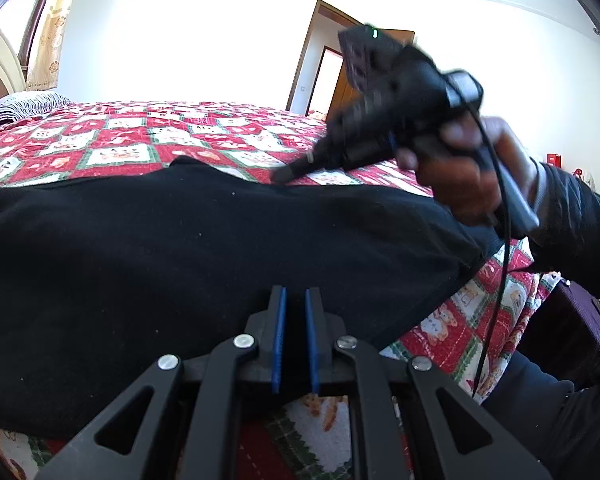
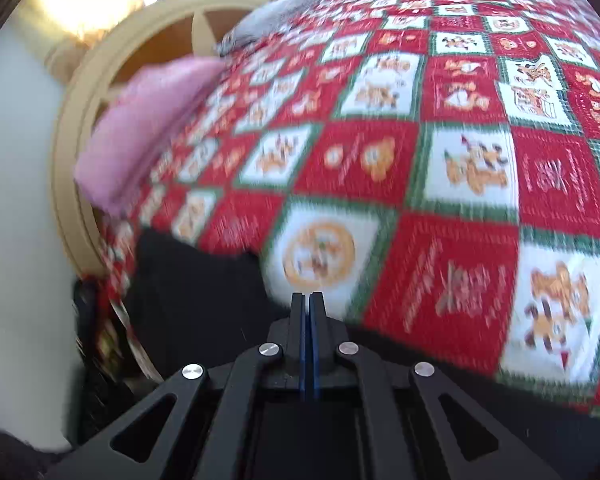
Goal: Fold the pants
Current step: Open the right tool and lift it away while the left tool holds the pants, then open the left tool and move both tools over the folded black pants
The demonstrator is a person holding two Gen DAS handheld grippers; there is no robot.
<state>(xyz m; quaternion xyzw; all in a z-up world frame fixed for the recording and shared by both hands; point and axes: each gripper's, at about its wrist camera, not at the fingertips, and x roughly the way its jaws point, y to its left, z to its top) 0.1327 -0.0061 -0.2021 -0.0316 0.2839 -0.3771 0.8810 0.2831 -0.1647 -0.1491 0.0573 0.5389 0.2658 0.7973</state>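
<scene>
I have two grippers out over one bed. The pants [image 1: 204, 248] are a single black garment, spread across the near part of the quilt [image 1: 120, 136] and reaching almost to the bed's edge on my side.

My left gripper [image 1: 296, 300] sits low over the near edge of the pants. Its two blue pads [image 1: 279, 340] stand a narrow gap apart, with black cloth showing between and beyond them; I cannot tell whether any cloth is actually pinched, so I'd call it slightly parted and holding nothing that I can see.

My right gripper [image 2: 309, 304] has its two fingers pressed together, only a thin slit between the blue pads. From the left wrist view its tip [image 1: 284, 176] touches the far edge of the pants where the black cloth meets the quilt, and my right hand [image 1: 468, 172] grips the handle, one black cable [image 1: 496, 280] hanging down from it. Whether that tip has cloth in it I cannot tell; the right wrist view is blurred, with black cloth just under and left of the fingers.

The quilt is checked in red and white squares with green borders and cartoon dogs. At the head of the bed I count one pink pillow [image 2: 148, 128], one striped pillow [image 1: 28, 106] and one cream headboard [image 2: 100, 92]. One wooden door [image 1: 340, 64] stands open across the room.
</scene>
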